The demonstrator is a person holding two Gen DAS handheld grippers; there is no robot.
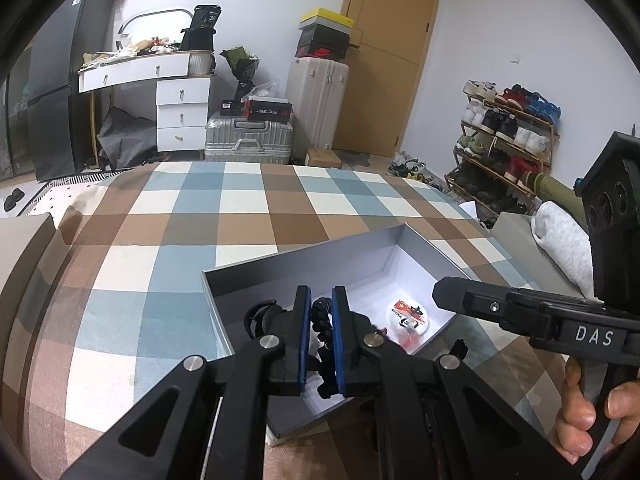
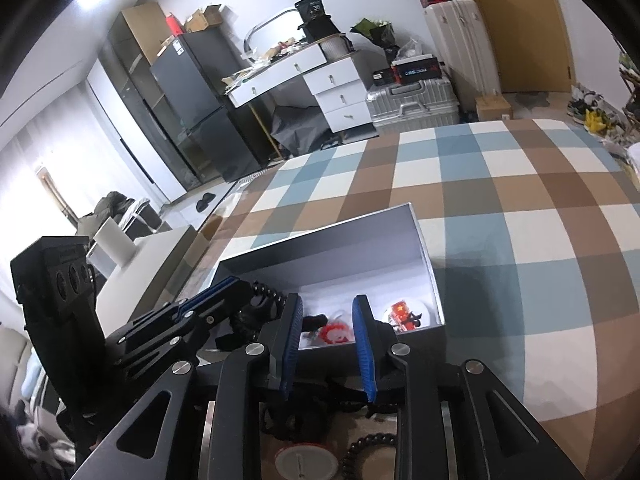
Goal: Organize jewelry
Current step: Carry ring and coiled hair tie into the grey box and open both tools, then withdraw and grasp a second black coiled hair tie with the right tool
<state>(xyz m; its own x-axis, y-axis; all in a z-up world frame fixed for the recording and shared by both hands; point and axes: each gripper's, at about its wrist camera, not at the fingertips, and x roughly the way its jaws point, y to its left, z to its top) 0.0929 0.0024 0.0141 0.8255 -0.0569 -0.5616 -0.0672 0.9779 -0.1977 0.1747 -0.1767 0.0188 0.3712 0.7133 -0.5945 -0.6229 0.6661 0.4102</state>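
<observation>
Jewelry: black bead strand (image 1: 322,320) hangs limp in left hand-held gripper (image 1: 321,300), clamped, over grey box (image 1: 304,256) on bed. We judge it light, floppy, slippery; pinch mid-strand. Right hand-held gripper (image 2: 327,310) narrow, empty.

A checked bedspread (image 1: 248,216) in brown, blue and cream covers the bed. Beyond its far edge stand a white dressing table (image 1: 160,80) heaped with clutter, a silver suitcase (image 1: 248,140) lying flat and a tall white suitcase (image 1: 318,100) topped with shoeboxes (image 1: 326,38). A loaded shoe rack (image 1: 508,140) lines the right wall beside a tan door (image 1: 394,56).
</observation>
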